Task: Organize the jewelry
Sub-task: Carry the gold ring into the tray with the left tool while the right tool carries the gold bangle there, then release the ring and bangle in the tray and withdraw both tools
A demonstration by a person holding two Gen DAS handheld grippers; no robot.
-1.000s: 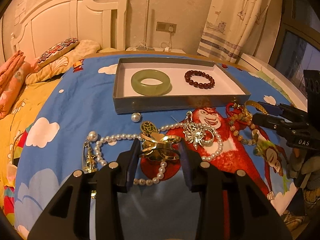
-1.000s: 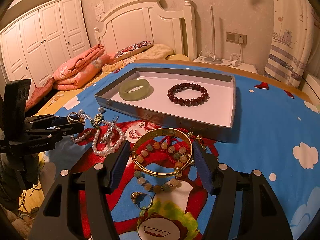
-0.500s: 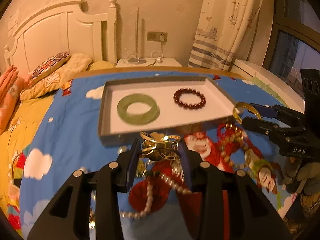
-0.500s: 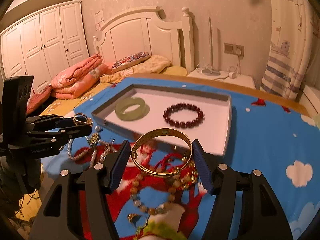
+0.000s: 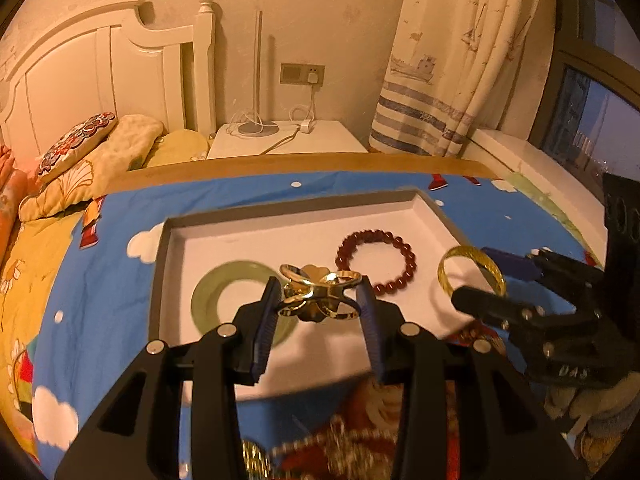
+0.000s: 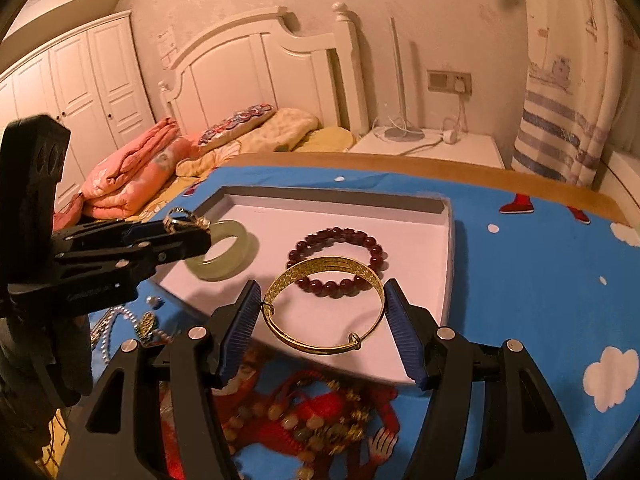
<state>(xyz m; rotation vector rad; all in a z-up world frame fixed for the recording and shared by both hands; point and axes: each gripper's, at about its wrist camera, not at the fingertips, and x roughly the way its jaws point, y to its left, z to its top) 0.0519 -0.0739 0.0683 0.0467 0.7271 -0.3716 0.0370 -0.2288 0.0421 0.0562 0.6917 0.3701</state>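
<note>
Since the earlier frames both tools have been lifted off the cartoon sheet and carried forward over the tray, each with its piece raised along with it. The left tool is clenched on a gold brooch, held in the air above the near-left part of the tray, just in front of the green bangle. The right tool is clenched on a gold bangle, pinched across its width between the blue pads and held above the near edge of the tray, just in front of the red bead bracelet. The green bangle is lying flat in the left half of the tray, the red bead bracelet in the middle, apart from each other. The tray is set on the blue sheet covering the tabletop, toward its far edge. A blurred heap of pearl strands and bead chains is left on the sheet near the tabletop's front edge, outside the tray.
</note>
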